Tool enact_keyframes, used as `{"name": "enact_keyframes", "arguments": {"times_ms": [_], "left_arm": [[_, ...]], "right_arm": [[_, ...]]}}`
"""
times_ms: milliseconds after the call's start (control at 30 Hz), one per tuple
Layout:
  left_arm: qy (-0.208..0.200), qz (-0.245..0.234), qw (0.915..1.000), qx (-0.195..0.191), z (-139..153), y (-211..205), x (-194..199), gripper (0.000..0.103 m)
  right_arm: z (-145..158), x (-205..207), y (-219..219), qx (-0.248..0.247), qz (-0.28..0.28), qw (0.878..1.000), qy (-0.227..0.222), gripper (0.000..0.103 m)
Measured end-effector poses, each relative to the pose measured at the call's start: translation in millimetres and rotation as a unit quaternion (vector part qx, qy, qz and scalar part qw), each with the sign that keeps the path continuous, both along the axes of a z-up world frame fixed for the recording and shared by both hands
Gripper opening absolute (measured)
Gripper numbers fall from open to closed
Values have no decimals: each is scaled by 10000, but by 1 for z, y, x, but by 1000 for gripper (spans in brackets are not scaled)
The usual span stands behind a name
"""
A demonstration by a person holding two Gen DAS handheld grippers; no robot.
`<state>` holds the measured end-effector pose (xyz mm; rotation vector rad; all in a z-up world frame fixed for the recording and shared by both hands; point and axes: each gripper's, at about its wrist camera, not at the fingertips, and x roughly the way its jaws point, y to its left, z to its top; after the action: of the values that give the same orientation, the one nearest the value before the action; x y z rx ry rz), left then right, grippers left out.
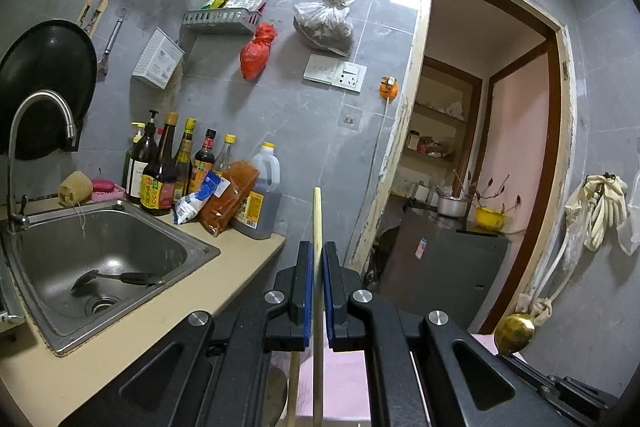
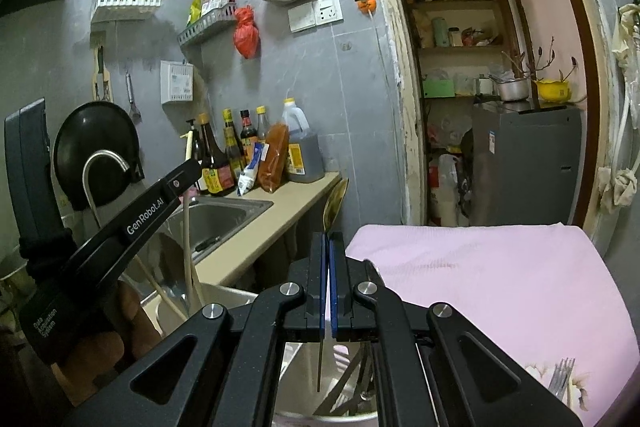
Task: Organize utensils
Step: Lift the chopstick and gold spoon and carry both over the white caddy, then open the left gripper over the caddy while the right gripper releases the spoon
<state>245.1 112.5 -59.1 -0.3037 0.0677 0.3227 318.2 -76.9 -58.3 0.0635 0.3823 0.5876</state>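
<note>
Left gripper (image 1: 318, 255) raised upright, pinching a chopstick (image 1: 317, 215); right gripper (image 2: 329, 247) level, clamping a gold spoon (image 2: 334, 203).

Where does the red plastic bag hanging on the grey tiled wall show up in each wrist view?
Left wrist: red plastic bag hangs upper centre-left, below the grey wall basket.
Right wrist: bag upper centre-left, right of the same basket.
Shared landmark: white socket panel, right of the bag in both.

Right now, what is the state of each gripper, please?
Left gripper: closed, holding a chopstick.
Right gripper: closed, holding a gold spoon by its thin handle.
</note>
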Motion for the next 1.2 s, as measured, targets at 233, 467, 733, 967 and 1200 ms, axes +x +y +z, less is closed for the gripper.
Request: {"name": "enact_keyframes", "arguments": {"times_ms": [233, 467, 733, 967, 1200], "left_arm": [[42, -214, 9995, 209, -2, -6, -11, 5], [223, -443, 9986, 189, 2, -3, -19, 5], [709, -674, 9948, 276, 5, 0, -28, 6], [915, -824, 9922, 171, 12, -1, -39, 42], [905, -948, 9911, 247, 27, -16, -50, 64]], "right_arm": [[-3, -6, -3, -147, 21, 9998, 139, 2], [0, -12, -6, -245, 43, 9994, 230, 5], [4, -19, -14, -202, -29, 9994, 285, 6], [17, -29, -30, -108, -200, 9994, 249, 23], [36, -44, -60, -47, -557, 9984, 54, 44]]}}
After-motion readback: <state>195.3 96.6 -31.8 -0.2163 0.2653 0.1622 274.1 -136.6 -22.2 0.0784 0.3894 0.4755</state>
